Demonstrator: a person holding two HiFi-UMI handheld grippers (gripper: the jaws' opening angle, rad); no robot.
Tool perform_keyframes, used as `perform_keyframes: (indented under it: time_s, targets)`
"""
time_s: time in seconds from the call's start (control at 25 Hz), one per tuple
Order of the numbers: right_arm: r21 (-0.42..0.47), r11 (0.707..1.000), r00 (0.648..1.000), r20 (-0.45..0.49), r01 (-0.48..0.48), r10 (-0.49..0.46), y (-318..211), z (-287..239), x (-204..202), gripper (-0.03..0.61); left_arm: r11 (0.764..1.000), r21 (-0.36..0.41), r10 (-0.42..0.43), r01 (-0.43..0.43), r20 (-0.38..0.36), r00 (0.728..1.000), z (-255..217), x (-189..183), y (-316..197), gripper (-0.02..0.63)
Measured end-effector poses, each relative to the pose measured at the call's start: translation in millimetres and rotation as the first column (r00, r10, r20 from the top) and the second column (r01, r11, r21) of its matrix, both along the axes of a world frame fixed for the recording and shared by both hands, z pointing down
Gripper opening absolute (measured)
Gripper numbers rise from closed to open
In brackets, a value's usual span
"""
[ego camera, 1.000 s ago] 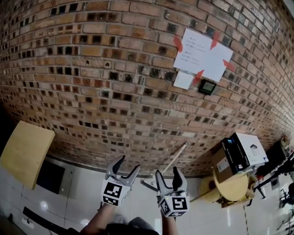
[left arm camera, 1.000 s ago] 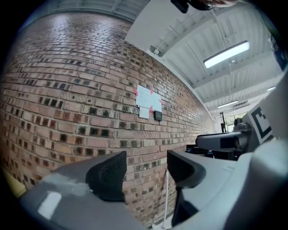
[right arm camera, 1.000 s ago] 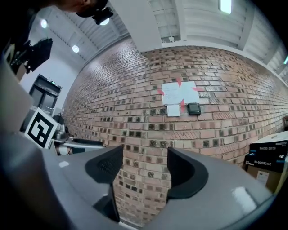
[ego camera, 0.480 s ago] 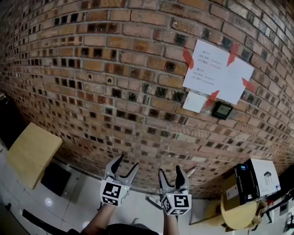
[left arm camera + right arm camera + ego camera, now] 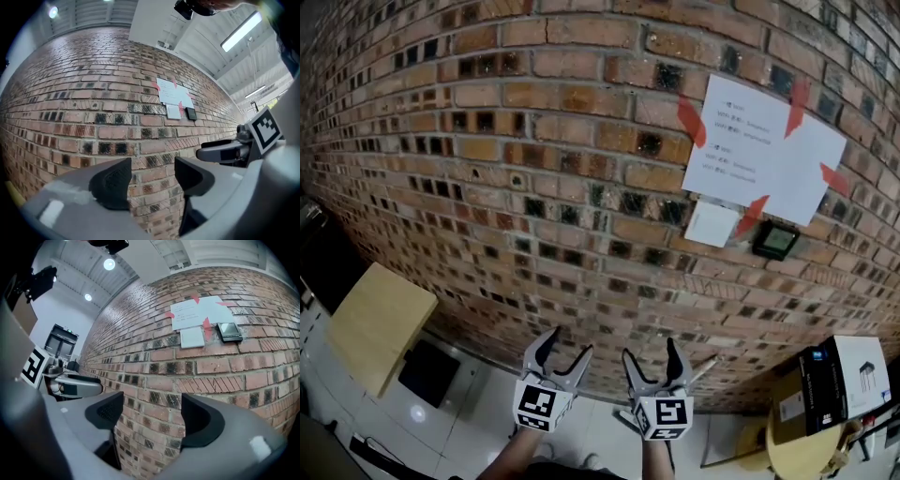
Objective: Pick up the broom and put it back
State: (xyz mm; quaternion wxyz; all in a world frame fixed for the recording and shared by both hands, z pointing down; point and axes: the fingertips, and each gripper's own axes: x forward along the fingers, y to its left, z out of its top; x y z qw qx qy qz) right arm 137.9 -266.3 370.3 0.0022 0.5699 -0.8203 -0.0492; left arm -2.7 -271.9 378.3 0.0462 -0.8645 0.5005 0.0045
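Both grippers sit at the bottom centre of the head view, pointing at the brick wall (image 5: 534, 187). The left gripper (image 5: 567, 347) has its fingers apart, having just been opening, with only brickwork showing between them. The right gripper (image 5: 652, 354) stands wider, also just opened further, and is empty too. The broom (image 5: 704, 367) shows only as a pale handle leaning on the wall at lower centre, just right of the right gripper, apart from both. White papers (image 5: 764, 155) are taped at the upper right.
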Motion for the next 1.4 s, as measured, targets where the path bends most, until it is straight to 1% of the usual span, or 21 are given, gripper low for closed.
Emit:
perform_keyframes:
  time_s: [0.04,0.16,0.28,0.36,0.56,0.68,0.76,0.92,1.04,1.16,1.24,1.4]
  targets:
    - [0.008,1.000,1.000,-0.004,-0.008,0.008,-5,-3,-1,0.387,1.000,0.010,0.005,-0.005,-0.003,1.000,-5,-1,-5,0.290]
    - [0.019,1.000,1.000,0.004,-0.025,0.024,-13,-5,-4,0.388,1.000,0.023,0.003,-0.004,0.007,1.000,-6,-10,-15,0.290]
    - [0.004,1.000,0.999,0.018,-0.028,0.028,-19,-1,-8,0.387,1.000,0.011,0.011,-0.011,0.016,1.000,-2,-15,-23,0.290]
    - [-0.005,0.999,0.999,0.023,-0.046,0.046,-18,0,-6,0.387,0.999,-0.001,0.037,-0.037,0.007,0.999,-2,-12,-25,0.290]
    - [-0.027,0.995,0.995,0.027,-0.093,0.094,-9,0,0,0.387,0.991,-0.007,0.136,-0.136,0.005,0.991,-7,10,-27,0.290]
    - [-0.029,0.996,0.996,0.033,-0.087,0.088,-5,9,1,0.387,0.987,-0.023,0.161,-0.160,0.006,0.987,3,24,-29,0.290]
    - [-0.038,0.994,0.994,0.044,-0.102,0.103,0,15,10,0.387,0.981,-0.039,0.189,-0.189,0.014,0.982,11,38,-28,0.290]
    - [-0.047,0.986,0.985,0.052,-0.162,0.165,10,16,31,0.387,0.964,-0.049,0.262,-0.260,0.025,0.965,14,65,-24,0.290]
    - [-0.050,0.976,0.975,0.055,-0.214,0.216,21,19,51,0.387,0.948,-0.054,0.314,-0.312,0.028,0.949,15,85,-20,0.290]
    - [-0.088,0.954,0.954,0.056,-0.288,0.293,38,33,81,0.387,0.924,-0.073,0.380,-0.376,0.038,0.924,22,112,-14,0.290]
    - [-0.113,0.932,0.934,0.063,-0.344,0.353,51,42,101,0.387,0.901,-0.087,0.430,-0.425,0.054,0.901,29,131,-8,0.290]
    - [-0.150,0.888,0.890,0.076,-0.435,0.449,79,59,139,0.387,0.848,-0.118,0.526,-0.516,0.071,0.848,44,173,9,0.290]
